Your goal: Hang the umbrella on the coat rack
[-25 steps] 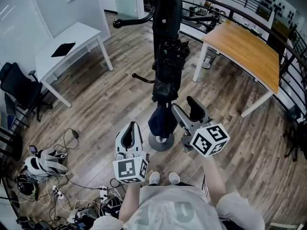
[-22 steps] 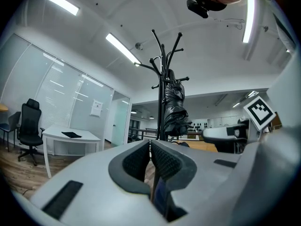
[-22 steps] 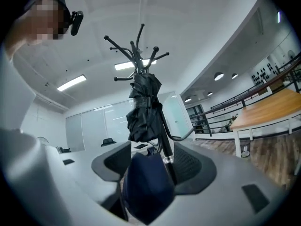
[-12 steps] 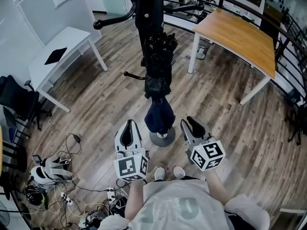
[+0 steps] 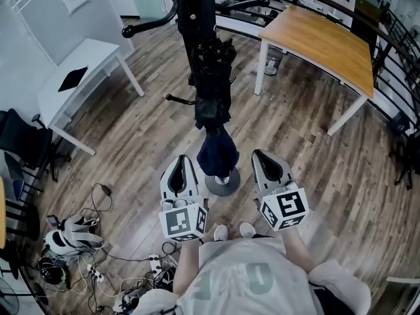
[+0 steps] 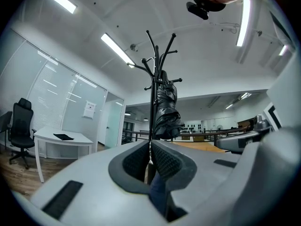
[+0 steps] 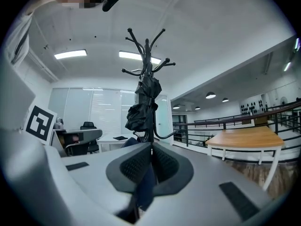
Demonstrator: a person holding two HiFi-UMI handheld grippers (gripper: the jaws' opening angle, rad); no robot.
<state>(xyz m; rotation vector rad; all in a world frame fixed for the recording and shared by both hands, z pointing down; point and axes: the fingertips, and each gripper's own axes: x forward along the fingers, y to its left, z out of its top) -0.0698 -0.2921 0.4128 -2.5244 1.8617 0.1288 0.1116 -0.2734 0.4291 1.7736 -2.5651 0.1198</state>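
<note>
The black coat rack [image 5: 197,12] stands on a round base [image 5: 223,184] just ahead of me. A folded black umbrella [image 5: 213,77] hangs on its pole, with a curved handle [image 5: 177,99] sticking out to the left. A dark blue bundle [image 5: 218,151] hangs below it. My left gripper [image 5: 180,169] is left of the base, shut and empty. My right gripper [image 5: 268,164] is right of the base, also shut on nothing. Neither touches the rack. The left gripper view shows the umbrella [image 6: 165,112] beyond shut pads [image 6: 162,159]. The right gripper view shows the umbrella [image 7: 143,105] likewise.
A white desk [image 5: 79,77] stands at the back left, a wooden table [image 5: 321,41] at the back right by a black railing [image 5: 394,58]. An office chair [image 5: 20,126] is at the left. Cables and a headset [image 5: 72,235] lie on the floor at lower left.
The right gripper's jaws have gone from wide open to shut, and it has drawn back from the blue bundle toward me. The left gripper has stayed put.
</note>
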